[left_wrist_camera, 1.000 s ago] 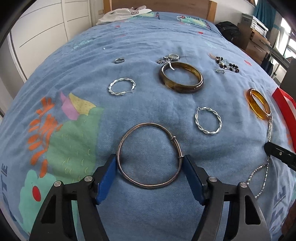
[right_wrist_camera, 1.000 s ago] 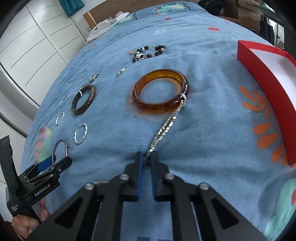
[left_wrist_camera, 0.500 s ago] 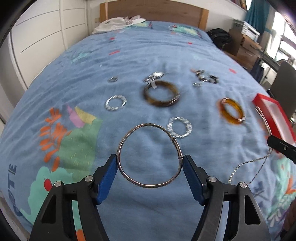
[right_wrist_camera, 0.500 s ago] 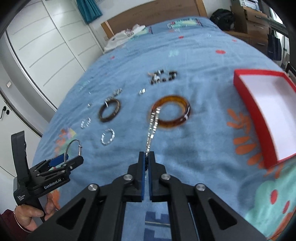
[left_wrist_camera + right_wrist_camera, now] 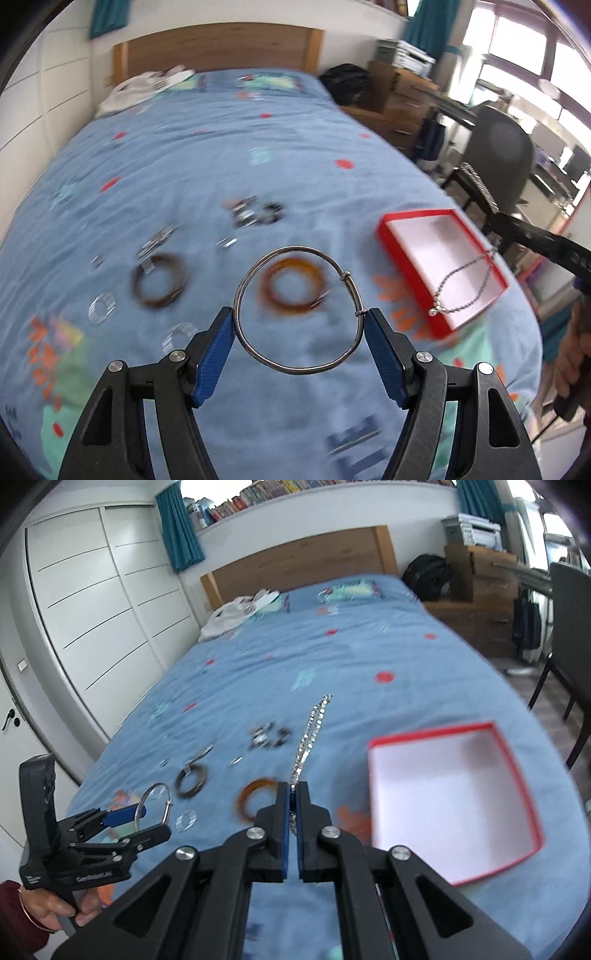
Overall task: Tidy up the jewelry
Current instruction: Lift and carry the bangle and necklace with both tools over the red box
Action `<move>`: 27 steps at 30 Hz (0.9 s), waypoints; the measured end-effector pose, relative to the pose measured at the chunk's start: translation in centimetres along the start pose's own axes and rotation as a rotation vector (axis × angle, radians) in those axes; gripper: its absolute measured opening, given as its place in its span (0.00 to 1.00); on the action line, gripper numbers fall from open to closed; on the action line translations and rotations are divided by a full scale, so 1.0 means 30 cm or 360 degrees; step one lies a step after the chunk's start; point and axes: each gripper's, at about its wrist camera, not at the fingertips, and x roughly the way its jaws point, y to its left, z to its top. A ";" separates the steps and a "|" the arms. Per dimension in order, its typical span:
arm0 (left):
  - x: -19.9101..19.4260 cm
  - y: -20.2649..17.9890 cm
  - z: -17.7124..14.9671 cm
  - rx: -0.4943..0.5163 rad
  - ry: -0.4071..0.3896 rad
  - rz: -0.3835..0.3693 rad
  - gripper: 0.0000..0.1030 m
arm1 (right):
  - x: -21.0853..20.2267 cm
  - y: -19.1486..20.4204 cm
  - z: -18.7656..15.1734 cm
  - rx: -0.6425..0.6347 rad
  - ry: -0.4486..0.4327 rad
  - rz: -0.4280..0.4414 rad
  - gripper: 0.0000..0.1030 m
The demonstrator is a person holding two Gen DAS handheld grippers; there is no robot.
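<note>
silver bangle (image 5: 298,311) is sitting clamped between the left gripper's (image 5: 299,334) blue pads, held up off the bed (image 5: 229,155). right gripper (image 5: 293,805) is pinching a silver chain (image 5: 312,723) between fully closed fingers, chain dangling beyond the tips. red box (image 5: 532,823) is lying right of them, other bracelets below.

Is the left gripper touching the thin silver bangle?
Touching. In the left wrist view the left gripper's blue fingers press on both sides of the silver bangle, holding it above the bedspread.
</note>
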 end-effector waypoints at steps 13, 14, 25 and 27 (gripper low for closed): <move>0.361 -0.406 0.236 0.0190 0.0070 -0.0247 0.68 | 0.195 -0.420 0.135 -0.0093 0.0115 -0.0021 0.03; 0.403 -0.433 0.239 0.0202 0.0086 -0.0261 0.68 | 0.211 -0.446 0.131 -0.0091 0.0132 -0.0022 0.03; 0.656 -0.539 0.222 0.0221 0.0206 -0.0253 0.68 | 0.365 -0.671 0.032 -0.0160 0.0384 -0.0016 0.03; 0.674 -0.538 0.218 0.0232 0.0213 -0.0232 0.68 | 0.376 -0.693 0.016 -0.0174 0.0405 -0.0011 0.03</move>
